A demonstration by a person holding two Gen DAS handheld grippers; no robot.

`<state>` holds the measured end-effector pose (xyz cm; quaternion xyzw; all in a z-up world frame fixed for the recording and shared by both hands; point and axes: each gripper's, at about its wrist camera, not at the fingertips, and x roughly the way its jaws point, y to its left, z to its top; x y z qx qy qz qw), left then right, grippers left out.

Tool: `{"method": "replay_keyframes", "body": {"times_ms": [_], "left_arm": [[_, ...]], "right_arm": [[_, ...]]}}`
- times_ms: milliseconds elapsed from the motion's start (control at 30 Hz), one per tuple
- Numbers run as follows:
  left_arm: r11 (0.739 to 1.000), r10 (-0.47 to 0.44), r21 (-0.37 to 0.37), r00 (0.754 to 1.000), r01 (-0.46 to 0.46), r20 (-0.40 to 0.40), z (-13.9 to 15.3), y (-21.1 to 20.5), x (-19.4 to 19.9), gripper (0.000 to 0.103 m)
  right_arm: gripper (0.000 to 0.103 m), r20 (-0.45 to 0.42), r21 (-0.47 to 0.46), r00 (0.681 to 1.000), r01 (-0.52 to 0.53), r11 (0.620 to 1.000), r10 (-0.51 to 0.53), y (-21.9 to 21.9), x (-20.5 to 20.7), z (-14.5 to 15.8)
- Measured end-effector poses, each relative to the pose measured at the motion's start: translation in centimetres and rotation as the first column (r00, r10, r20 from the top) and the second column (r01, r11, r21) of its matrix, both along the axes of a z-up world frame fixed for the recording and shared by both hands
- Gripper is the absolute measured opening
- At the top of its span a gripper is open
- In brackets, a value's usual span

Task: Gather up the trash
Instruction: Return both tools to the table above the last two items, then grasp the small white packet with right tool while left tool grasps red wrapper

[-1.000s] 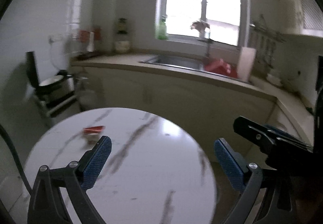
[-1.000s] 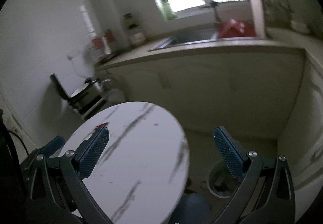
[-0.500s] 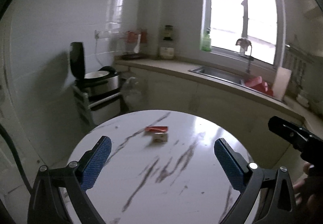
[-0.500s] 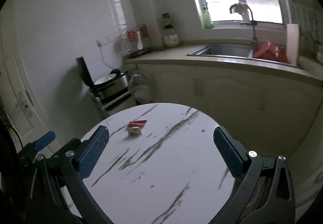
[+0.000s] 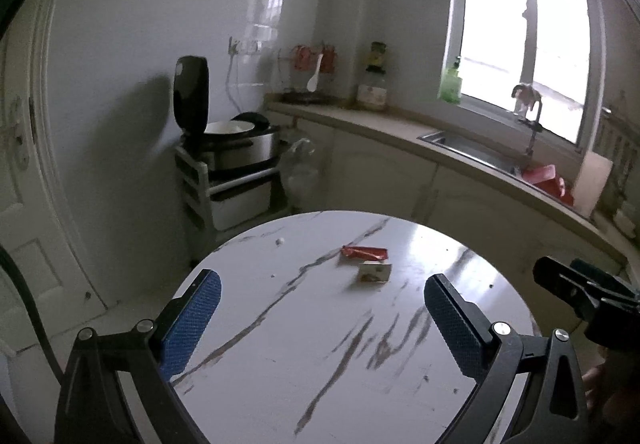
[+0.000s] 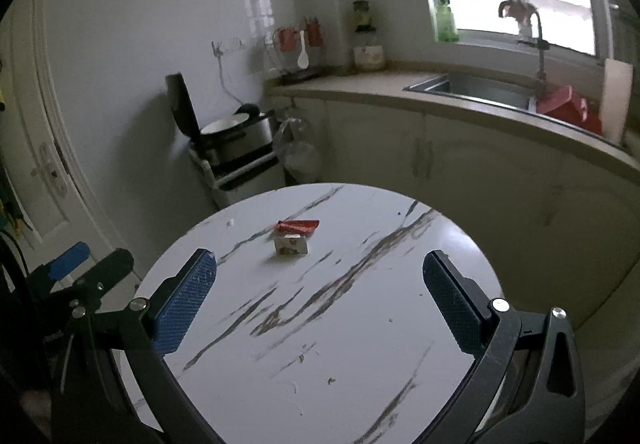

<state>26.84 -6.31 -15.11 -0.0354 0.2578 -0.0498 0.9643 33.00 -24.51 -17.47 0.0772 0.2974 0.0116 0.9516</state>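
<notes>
Since a second ago both views have swung from the sink counter onto the round marble table, and the trash now sits ahead of me. My left gripper hangs over the near edge with its blue pads spread wide and holding nothing; my right gripper is spread the same way. Toward the table's far edge lies a red wrapper, its long axis running left to right. Just in front of it, nearly touching, a small white carton lies on its side, also crosswise.
</notes>
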Motion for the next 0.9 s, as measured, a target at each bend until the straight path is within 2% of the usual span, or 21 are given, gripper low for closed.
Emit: {"method": "replay_keyframes", "body": {"times_ms": [167, 333, 700, 833, 900], "left_arm": [[1.000, 0.007, 0.001, 0.999, -0.007, -0.042, -0.8, 0.0, 3.2, 0.100], [1.000, 0.021, -0.005, 0.995, -0.022, -0.096, -1.9, 0.4, 7.6, 0.100], [0.998, 0.062, 0.005, 0.979, -0.062, -0.194, -4.8, 1.9, 18.0, 0.100], [0.998, 0.069, 0.007, 0.972, -0.069, -0.223, -5.7, 2.5, 21.6, 0.100], [0.999, 0.029, -0.022, 0.973, -0.035, -0.229, -6.4, 2.4, 22.7, 0.100]], "right_arm": [[0.103, -0.042, -0.011, 0.999, -0.010, 1.000, 0.010, 0.4, 2.1, -1.6], [0.103, -0.127, -0.014, 0.992, -0.025, 1.000, 0.023, 0.6, 5.7, -4.5], [0.103, -0.312, 0.002, 0.946, -0.086, 0.996, 0.083, 3.8, 15.7, -12.4], [0.103, -0.353, -0.019, 0.934, -0.069, 0.997, 0.058, 4.8, 18.2, -14.3], [0.099, -0.366, -0.018, 0.929, -0.062, 0.998, 0.051, 4.9, 19.3, -15.0]]}}
